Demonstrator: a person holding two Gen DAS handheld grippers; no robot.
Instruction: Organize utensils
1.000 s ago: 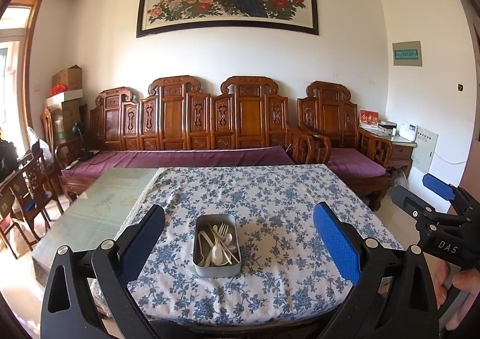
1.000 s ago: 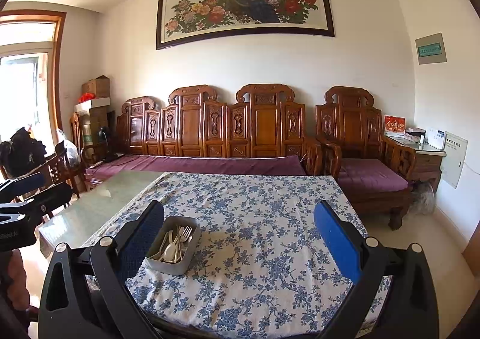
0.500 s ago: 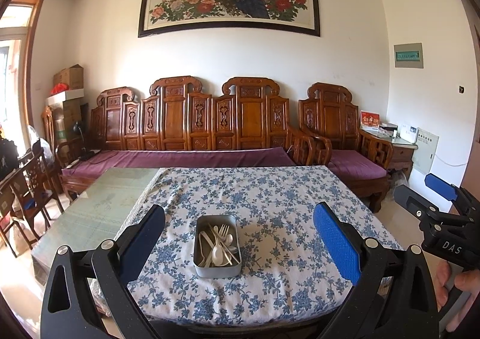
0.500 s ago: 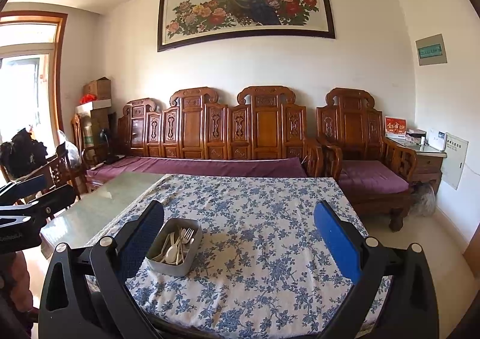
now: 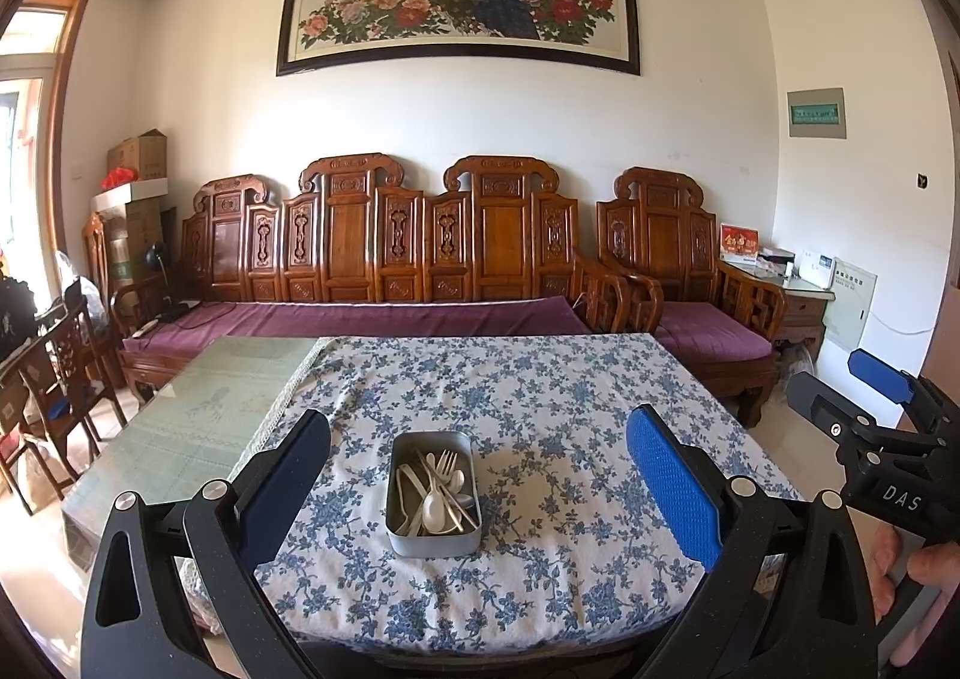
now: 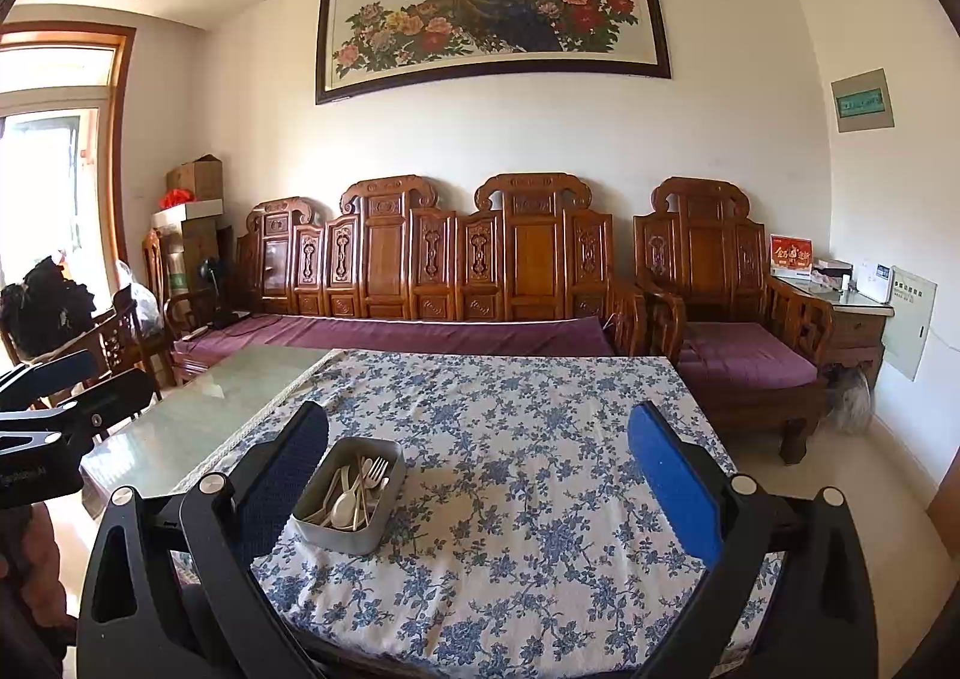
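Note:
A grey metal tin [image 5: 433,541] stands on the blue-flowered tablecloth [image 5: 540,397] near the table's front. In it lie several pale utensils [image 5: 435,490]: spoons, a fork and thin sticks. The tin also shows in the right wrist view [image 6: 342,529], with its utensils [image 6: 354,490], at the left by my left finger. My left gripper [image 5: 480,475] is open and empty, held back from the table with the tin between its fingers in view. My right gripper [image 6: 480,475] is open and empty, to the tin's right; it also shows in the left wrist view [image 5: 864,403].
The cloth covers the right part of a glass-topped table [image 5: 198,409]. A carved wooden sofa [image 5: 384,259] with purple cushions stands behind it, an armchair [image 5: 678,283] at the right, wooden chairs [image 5: 54,367] at the left.
Both views have shifted slightly; the tin and utensils have not moved. Both grippers stay open.

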